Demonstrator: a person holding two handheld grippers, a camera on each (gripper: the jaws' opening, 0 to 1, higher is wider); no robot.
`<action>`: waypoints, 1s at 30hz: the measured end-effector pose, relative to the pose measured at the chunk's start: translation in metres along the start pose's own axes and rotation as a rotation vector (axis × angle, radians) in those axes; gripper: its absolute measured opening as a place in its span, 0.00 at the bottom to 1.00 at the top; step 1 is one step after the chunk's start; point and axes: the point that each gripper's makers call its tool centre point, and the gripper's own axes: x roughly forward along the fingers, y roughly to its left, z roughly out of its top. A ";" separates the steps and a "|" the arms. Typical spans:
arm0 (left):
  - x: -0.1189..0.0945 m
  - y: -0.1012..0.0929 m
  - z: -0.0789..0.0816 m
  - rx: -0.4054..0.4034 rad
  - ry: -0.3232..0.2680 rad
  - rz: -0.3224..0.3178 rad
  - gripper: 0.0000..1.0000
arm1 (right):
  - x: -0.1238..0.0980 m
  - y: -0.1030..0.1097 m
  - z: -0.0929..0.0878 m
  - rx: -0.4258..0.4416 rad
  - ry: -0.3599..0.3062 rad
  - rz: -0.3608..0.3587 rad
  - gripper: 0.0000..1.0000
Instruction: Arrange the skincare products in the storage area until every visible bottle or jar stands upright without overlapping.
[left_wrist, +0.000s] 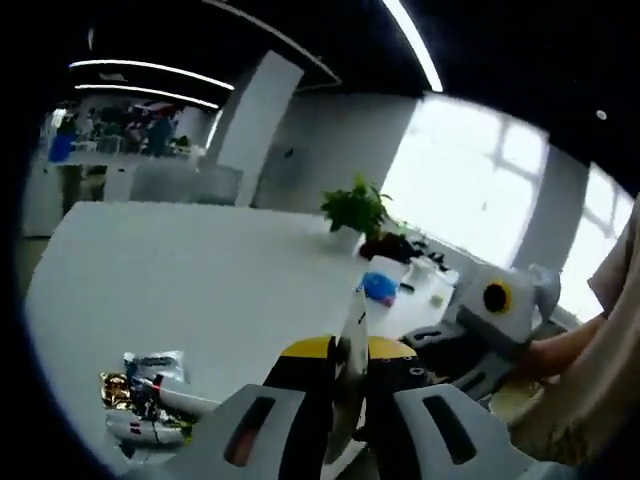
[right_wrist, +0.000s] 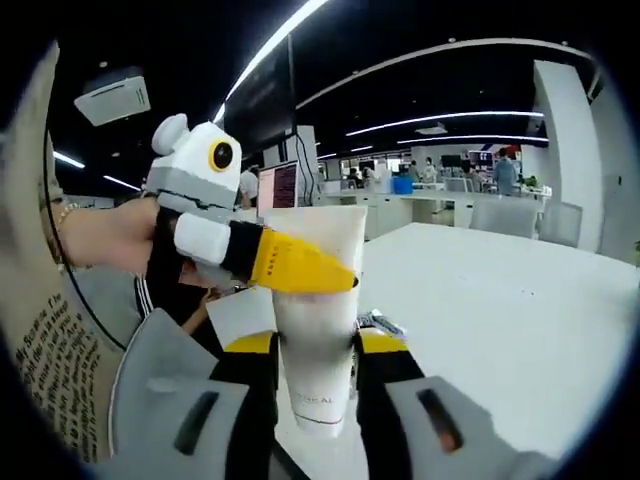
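Observation:
A white skincare tube (right_wrist: 312, 325) with grey lettering near its lower end stands upright above the white table (right_wrist: 500, 310). My right gripper (right_wrist: 315, 350) is shut on its lower half. My left gripper (right_wrist: 320, 275) comes in from the left, held by a hand, and its yellow-tipped jaws pinch the tube at mid-height. In the left gripper view the same tube (left_wrist: 352, 340) appears edge-on as a thin white strip, with the left gripper (left_wrist: 350, 365) shut on it. The right gripper (left_wrist: 415, 350) reaches in from the right.
A pile of small packets and tubes (left_wrist: 150, 400) lies on the white table (left_wrist: 200, 270) at lower left. A white container with a blue item (left_wrist: 380, 287) and a potted plant (left_wrist: 356, 210) stand farther off. Chairs (right_wrist: 520, 215) line the table's far side. A person's clothing (right_wrist: 55, 350) is close by.

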 end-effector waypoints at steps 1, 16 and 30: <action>0.002 -0.004 -0.001 0.008 0.022 -0.032 0.06 | -0.002 -0.001 0.001 0.001 -0.002 0.013 0.27; 0.027 -0.052 0.017 0.361 0.105 -0.458 0.05 | -0.016 -0.021 -0.006 0.026 0.018 0.232 0.26; 0.059 -0.015 -0.022 0.301 0.222 -0.483 0.04 | 0.004 -0.050 -0.064 -0.082 0.206 0.293 0.20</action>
